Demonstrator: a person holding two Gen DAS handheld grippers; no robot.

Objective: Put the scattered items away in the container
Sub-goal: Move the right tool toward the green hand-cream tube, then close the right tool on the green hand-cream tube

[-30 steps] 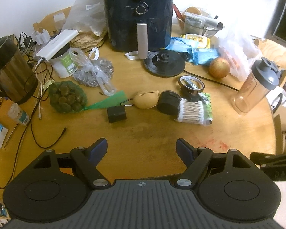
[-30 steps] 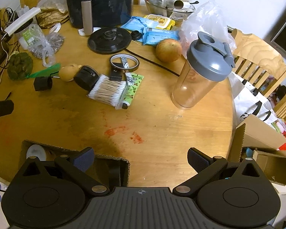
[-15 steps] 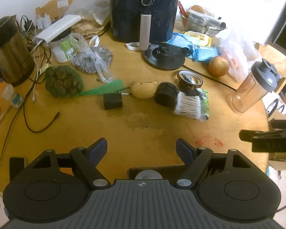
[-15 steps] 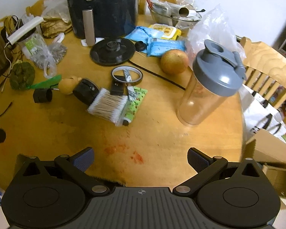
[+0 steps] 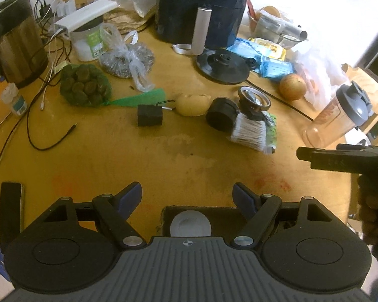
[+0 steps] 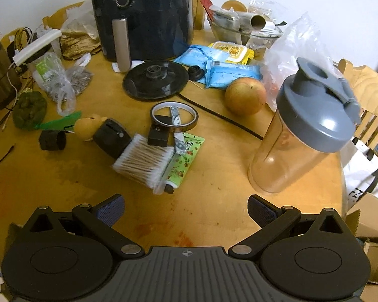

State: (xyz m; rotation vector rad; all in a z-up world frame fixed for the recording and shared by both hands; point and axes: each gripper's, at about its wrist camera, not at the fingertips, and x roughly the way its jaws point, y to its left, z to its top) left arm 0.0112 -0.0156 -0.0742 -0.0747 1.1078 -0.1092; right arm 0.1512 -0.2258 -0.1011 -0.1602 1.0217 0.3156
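A small cardboard box [image 5: 165, 214] sits at the table's near edge under my left gripper [image 5: 188, 196], with a white round thing [image 5: 190, 225] inside. Both grippers are open and empty. Scattered mid-table: a pack of cotton swabs [image 6: 146, 162], a green tube [image 6: 182, 166], a black round case [image 6: 111, 137], a tape ring [image 6: 174, 115], a tan toy [image 6: 85, 125], a small black cube [image 6: 51, 139]. They also show in the left wrist view: swabs [image 5: 249, 132], cube [image 5: 150, 115], toy [image 5: 192, 104]. My right gripper [image 6: 186, 210] hovers over the table before the swabs.
A black air fryer [image 6: 141, 12], kettle base [image 6: 155, 79], apple [image 6: 245, 95], shaker bottle [image 6: 305, 136], wipes packs [image 6: 233, 73] and bags stand behind. A kettle [image 5: 11, 40], cables and a net of green balls [image 5: 84, 85] are left. A phone [image 5: 10, 206] lies near left.
My left gripper has pulled back and up, so the box with the white thing now shows beneath it. My right gripper has moved forward past the box toward the swabs.
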